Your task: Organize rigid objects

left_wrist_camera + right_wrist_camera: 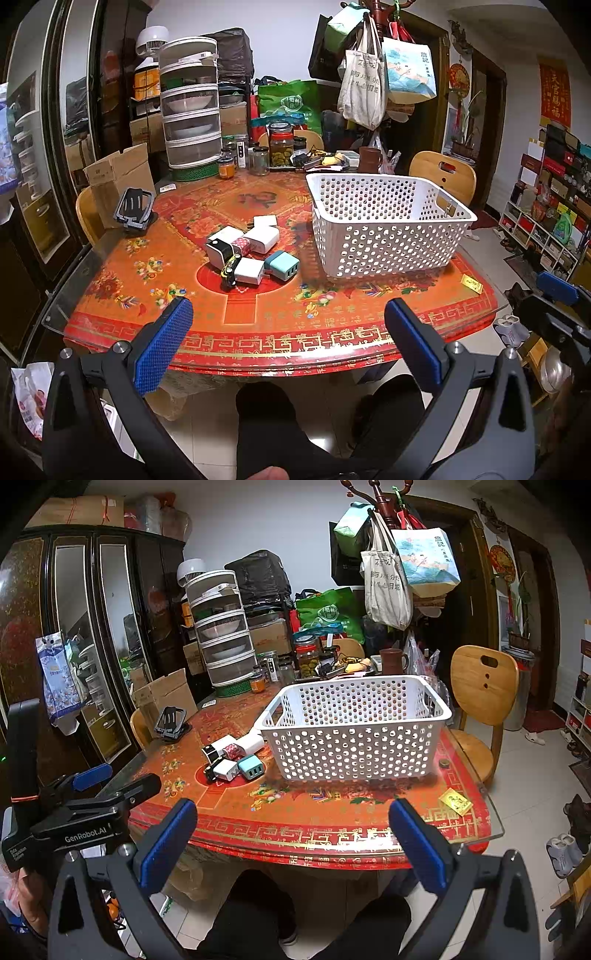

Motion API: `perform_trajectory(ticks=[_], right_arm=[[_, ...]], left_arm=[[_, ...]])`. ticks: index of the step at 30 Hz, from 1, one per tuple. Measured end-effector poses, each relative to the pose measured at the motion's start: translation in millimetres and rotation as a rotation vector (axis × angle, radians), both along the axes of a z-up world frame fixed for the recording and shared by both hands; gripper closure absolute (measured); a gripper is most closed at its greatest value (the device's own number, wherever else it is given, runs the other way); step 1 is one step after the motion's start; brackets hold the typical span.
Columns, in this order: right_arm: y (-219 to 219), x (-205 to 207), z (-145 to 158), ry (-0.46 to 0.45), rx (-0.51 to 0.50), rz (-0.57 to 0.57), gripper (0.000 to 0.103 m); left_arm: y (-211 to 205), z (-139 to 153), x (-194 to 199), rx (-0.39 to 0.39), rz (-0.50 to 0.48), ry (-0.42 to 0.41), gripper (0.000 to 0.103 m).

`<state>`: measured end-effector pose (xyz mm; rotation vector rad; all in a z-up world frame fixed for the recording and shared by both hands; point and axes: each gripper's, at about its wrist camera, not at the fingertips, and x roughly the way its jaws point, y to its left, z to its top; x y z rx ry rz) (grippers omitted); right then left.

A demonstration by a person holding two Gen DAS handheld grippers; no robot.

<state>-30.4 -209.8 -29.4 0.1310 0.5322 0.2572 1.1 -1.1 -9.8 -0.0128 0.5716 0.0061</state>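
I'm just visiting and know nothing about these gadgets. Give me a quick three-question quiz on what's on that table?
1. True or false: the white basket already holds a charger.
2. Which colour is the three-port charger in the pile? A) teal B) yellow C) purple
3. Fill in: both the left gripper and the right gripper are ____.

Key: 1 false, it looks empty; 2 A; 3 open, holding nothing, short of the table.

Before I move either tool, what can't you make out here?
- Basket floor: left wrist view, hidden by its near wall; right wrist view, holes too small to tell whether anything lies inside.
- Chargers at the back of the pile: right wrist view, cut off by the basket corner.
- Gold card print: too small in both views.
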Motion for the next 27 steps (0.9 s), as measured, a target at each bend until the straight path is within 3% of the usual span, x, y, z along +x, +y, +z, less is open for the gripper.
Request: perform_trajectory(ticks=[10, 17, 22, 27], right_arm=[[-0.1, -1.9, 1.2, 0.002, -0.001, 0.000, 0.000], [-9.6, 8.1, -15.2, -0.013, 0.000, -0.019, 0.000], [-58.2, 69.0, -17.7, 0.040, -0.059, -0.166, 0.000], [-116.2, 161.2, -23.7, 0.158, -0.048, -0.232, 0.000]], left_arm=[[2.9, -2.0, 1.6, -0.002, 0.001, 0.004, 0.001], [16.3, -11.9, 17.8, -0.018, 0.033, -0.024, 0.001], [69.2, -24.7, 63.2, -0.113, 0.102, -0.016, 0.001], [127.1, -38.7, 118.4, -0.036, 0.274, 0.004, 0.001]])
